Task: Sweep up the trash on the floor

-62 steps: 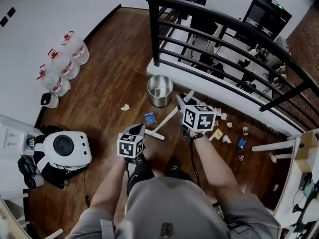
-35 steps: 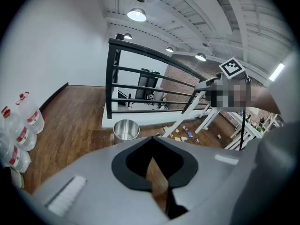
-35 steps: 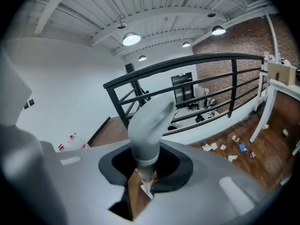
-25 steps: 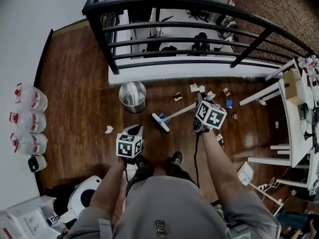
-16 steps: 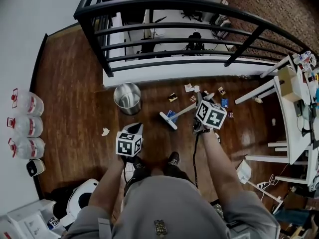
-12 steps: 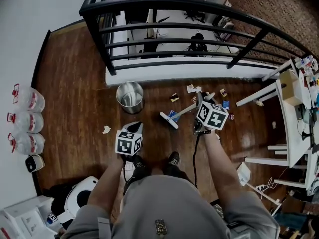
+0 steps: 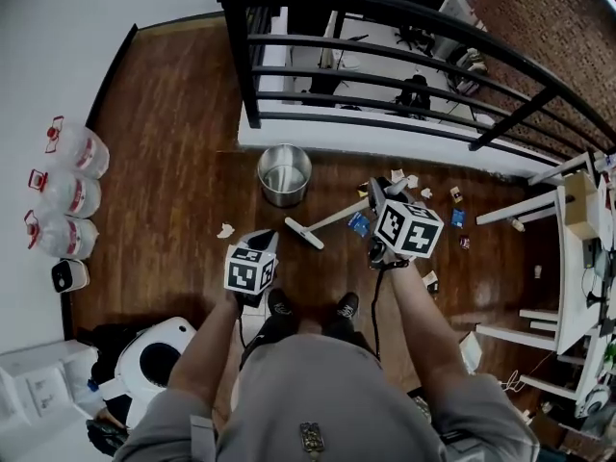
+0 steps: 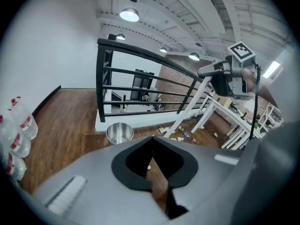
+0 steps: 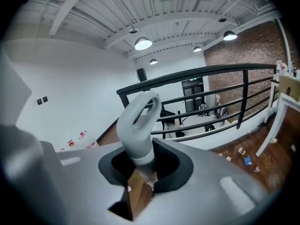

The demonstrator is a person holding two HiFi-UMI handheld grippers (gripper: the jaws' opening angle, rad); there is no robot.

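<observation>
On the wooden floor (image 7: 183, 123) a steel bin (image 7: 285, 173) is stood far centre. Paper scraps and packets (image 7: 426, 192) are scattered to its right, one crumpled scrap (image 7: 225, 230) is seen nearer left, and three jugs (image 7: 65, 194) are lined along the left wall.

Light: we see lit ceiling lamps (image 8: 129, 14) overhead; bright and even.
Sheen: we note a soft gloss on the wood floor (image 7: 173, 162).
Distortion: we find the railing (image 7: 248, 65) bowed; both gripper views have black corners.
Focus: we see the broom handle (image 9: 136, 125) and left gripper (image 8: 151, 138) soft, up close.

The white broom (image 7: 304, 234) slants with its head on the wood floor (image 7: 183, 162), trash scraps (image 7: 360, 223) scattered beside it.
</observation>
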